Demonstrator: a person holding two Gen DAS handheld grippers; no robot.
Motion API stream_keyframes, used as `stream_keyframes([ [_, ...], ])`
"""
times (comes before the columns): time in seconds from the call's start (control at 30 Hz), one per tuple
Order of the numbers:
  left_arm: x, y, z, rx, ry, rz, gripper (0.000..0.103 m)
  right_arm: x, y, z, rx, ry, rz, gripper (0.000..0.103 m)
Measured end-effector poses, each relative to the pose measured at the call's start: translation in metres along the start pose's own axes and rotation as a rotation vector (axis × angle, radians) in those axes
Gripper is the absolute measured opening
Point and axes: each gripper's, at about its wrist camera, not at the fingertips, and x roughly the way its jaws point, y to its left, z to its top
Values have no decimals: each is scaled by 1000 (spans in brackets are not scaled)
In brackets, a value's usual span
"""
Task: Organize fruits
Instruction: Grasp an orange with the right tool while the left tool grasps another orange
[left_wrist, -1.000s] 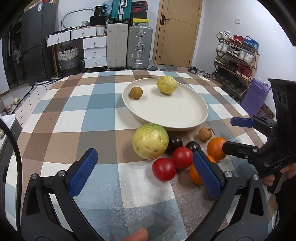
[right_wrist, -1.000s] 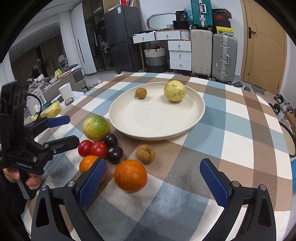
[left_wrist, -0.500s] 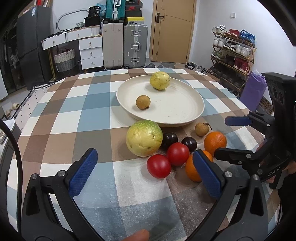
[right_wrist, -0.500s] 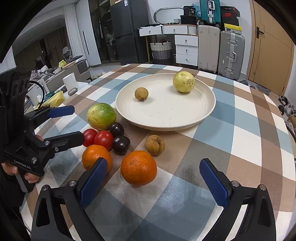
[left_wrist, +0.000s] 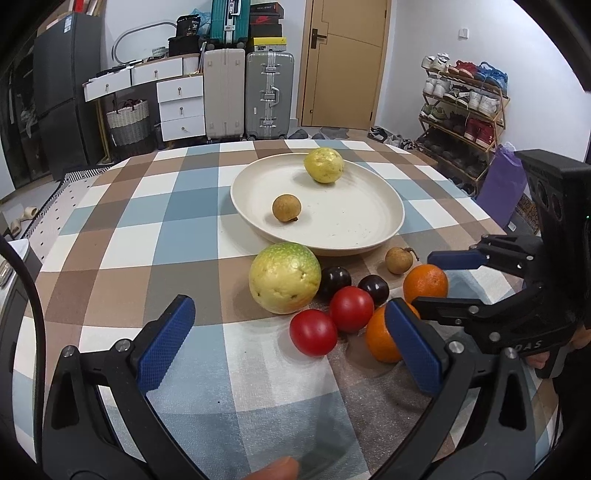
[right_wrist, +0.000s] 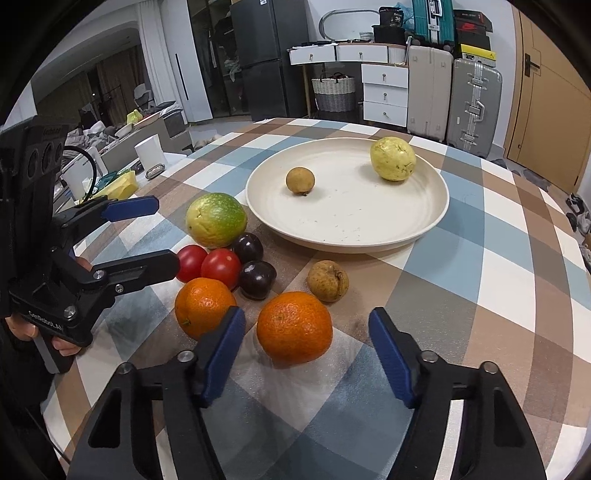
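Partly hidden in the left wrist view: the nearer orange (left_wrist: 380, 338), behind the left gripper's (left_wrist: 291, 343) right pad. Cut off at the bottom edge, a fingertip (left_wrist: 275, 470) (blurred, too). Masked in the right wrist view: one tomato (right_wrist: 192, 262), its left side behind a black finger. Too small to read, the labels on boxes (right_wrist: 474, 22) above the suitcases.

Two fruits (right_wrist: 393, 158) on plate (right_wrist: 436, 218), eight (right_wrist: 294, 326) beside it

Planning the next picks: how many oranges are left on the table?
2. One orange lies between the right gripper's open pads; the other orange sits just left, beside the tomatoes. None looks hidden.
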Motion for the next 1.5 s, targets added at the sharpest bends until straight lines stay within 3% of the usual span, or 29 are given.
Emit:
stream_keyframes([
  [0.33, -1, -11, -2, 25, 8, -16, 103, -1, 2, -1, -6, -3, 39, 42],
  [0.77, -10, -21, -8, -1, 18, -18, 101, -18, -2, 5, 20, -91, 52, 41],
  [0.97, -14, -42, -13, 69, 9, -90, 81, -21, -2, 5, 23, -102, 50, 41],
  [1.13, -8, -50, -16, 81, 55, -140, 55, -20, -2, 5, 21, -102, 49, 41],
  [1.5, 4, -56, -17, 78, 112, -136, 50, -21, -3, 4, 19, -103, 50, 41],
])
